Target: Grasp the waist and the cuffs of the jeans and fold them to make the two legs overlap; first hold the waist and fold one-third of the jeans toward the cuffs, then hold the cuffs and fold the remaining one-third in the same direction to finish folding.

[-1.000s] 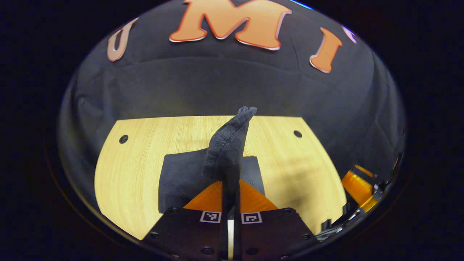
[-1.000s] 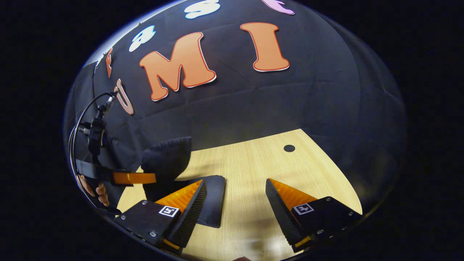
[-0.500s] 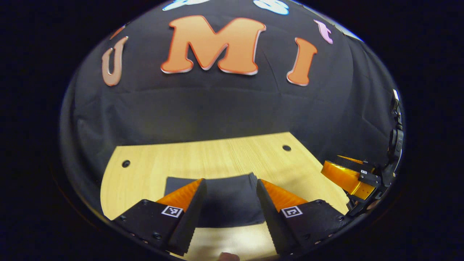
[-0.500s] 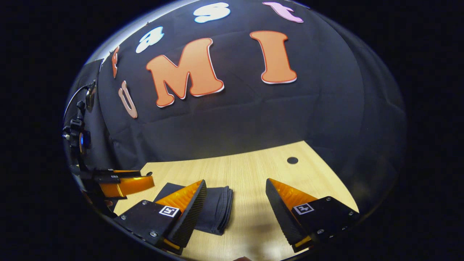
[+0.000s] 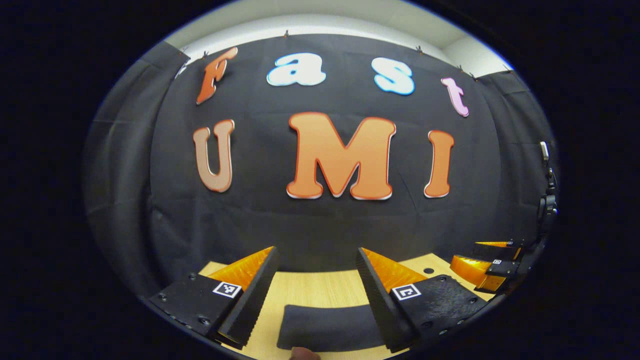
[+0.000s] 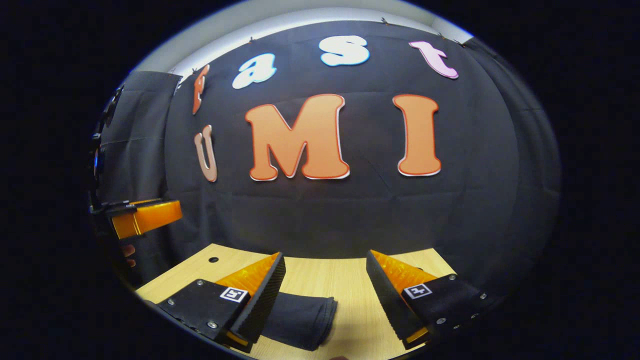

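Left gripper (image 5: 316,270) is spread wide with nothing between its fingers, held above the table (image 5: 320,292). The jeans (image 5: 327,327) lie below it as a dark folded bundle, flat on the wood. In the right gripper view, the right gripper (image 6: 325,272) is just as wide apart and empty, and the folded jeans (image 6: 300,320) sit by its left finger, stacked edges facing right. Off at the left edge there, the other gripper's orange finger (image 6: 145,217) hangs above the table.

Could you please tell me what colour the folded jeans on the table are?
The folded jeans are plain black or very dark grey, clearest in the right gripper view.
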